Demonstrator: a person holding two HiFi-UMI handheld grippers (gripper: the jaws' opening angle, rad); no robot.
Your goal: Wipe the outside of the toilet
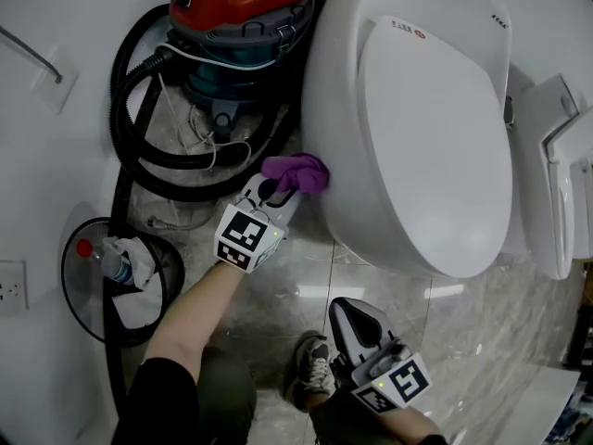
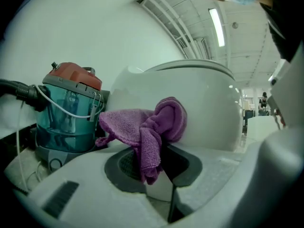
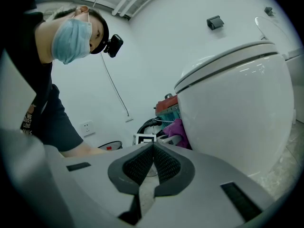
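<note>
toilet (image 1: 408, 128), big and fixed, has a glazed side, likely hard and slick. purple cloth (image 1: 298, 171), soft and limp, sits bunched against that side, best held by a fold, as the left gripper (image 1: 274, 189) pinches it. right gripper (image 1: 357, 311) hangs apart, jaws pressed together, empty.

Toilet (image 1: 408, 128), vacuum (image 1: 236, 26), bin (image 1: 65, 281) on marble floor (image 1: 463, 341)

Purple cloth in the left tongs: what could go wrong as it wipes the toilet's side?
The purple cloth is pinched by a bunched fold in the left tongs, so rubbing the toilet might tug it loose. The vacuum cleaner and its hose sit close beside it; the tongs could knock or snag them.
</note>
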